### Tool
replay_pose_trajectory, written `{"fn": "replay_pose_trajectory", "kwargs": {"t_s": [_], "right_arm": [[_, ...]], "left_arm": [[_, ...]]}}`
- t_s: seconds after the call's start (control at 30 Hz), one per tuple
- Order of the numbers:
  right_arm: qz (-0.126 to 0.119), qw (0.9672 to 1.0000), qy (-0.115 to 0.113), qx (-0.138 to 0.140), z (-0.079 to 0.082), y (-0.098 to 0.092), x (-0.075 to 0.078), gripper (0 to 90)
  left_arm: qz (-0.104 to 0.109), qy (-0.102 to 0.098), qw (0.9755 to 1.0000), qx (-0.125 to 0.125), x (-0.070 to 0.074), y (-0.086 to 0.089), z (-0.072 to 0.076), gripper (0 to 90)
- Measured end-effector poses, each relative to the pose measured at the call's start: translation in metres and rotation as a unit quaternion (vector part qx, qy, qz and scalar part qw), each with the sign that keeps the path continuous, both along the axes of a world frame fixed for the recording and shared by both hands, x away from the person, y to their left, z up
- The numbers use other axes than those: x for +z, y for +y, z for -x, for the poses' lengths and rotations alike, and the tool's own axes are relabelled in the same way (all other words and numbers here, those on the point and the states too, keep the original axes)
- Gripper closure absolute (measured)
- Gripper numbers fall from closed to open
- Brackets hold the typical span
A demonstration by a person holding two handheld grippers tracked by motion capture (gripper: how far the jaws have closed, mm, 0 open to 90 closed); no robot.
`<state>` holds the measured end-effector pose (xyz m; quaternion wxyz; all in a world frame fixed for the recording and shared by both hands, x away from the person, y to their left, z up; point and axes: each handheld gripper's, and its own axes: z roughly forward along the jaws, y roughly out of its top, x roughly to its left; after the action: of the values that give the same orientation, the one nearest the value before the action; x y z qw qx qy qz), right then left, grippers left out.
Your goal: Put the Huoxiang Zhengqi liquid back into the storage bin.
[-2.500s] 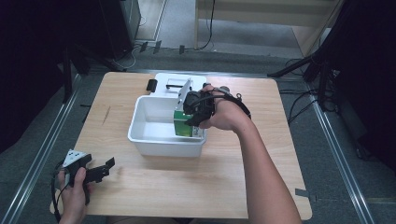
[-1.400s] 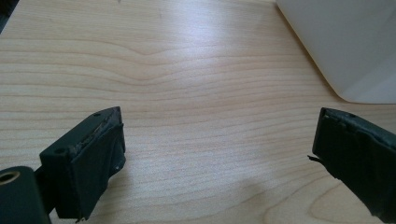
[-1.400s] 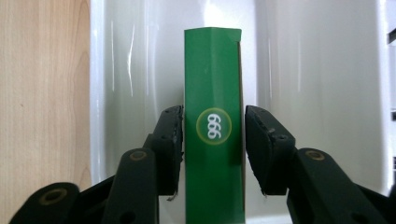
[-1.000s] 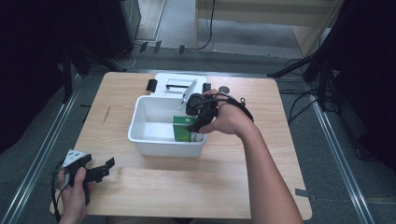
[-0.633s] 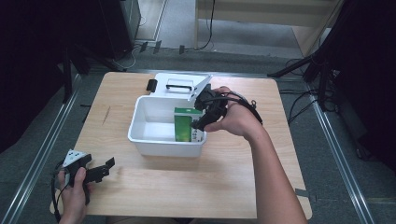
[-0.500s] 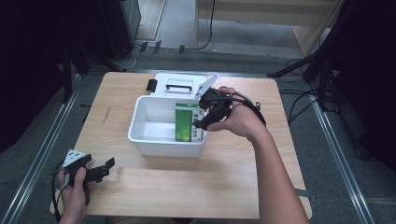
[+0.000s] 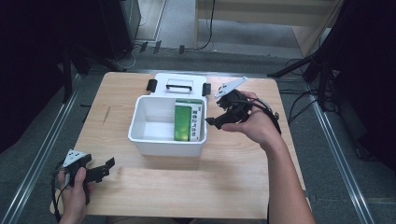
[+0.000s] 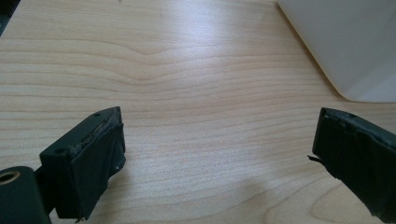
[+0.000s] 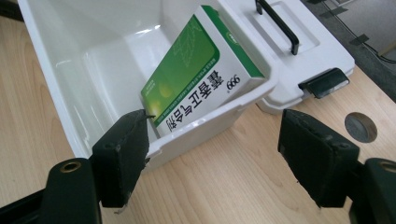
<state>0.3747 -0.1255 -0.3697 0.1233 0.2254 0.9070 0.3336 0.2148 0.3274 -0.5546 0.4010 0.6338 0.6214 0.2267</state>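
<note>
Since a second ago the right hand-held gripper [image 7: 215,122] has backed away from the box to the tub's right side, its jaws just opening – nothing sits between them now.

Pale wood-grain bench [image 7: 163,186] carries everything – smooth, with rounded corners. On it stands the white plastic tub [image 7: 144,140], glossy and rectangular with a rolled rim. Behind the tub, touching it, lies the white lid [image 7: 182,79] with a black handle and black clips. Inside the tub, against its right wall, leans the green-and-white cardboard box [image 7: 188,122], flat and sharp-edged. Near the bench's front left corner, the left hand-held gripper [image 7: 108,167] rests with its black, matte jaws spread over bare wood.
</note>
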Motion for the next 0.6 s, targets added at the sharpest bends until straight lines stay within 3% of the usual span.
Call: {"fn": "replay_pose_trajectory", "kwargs": {"t_s": [0.23,0.6], "right_arm": [[-0.031,0.9988,-0.006,-0.036,0.005,-0.021,-0.008,25.3],[-0.057,0.9942,-0.007,-0.091,0.012,-0.050,-0.030,25.5]], "left_arm": [[-0.001,0.001,1.0000,0.000,0.000,0.000,0.000,3.5],[-0.001,0.002,1.0000,0.000,0.000,0.000,0.000,3.5]]}}
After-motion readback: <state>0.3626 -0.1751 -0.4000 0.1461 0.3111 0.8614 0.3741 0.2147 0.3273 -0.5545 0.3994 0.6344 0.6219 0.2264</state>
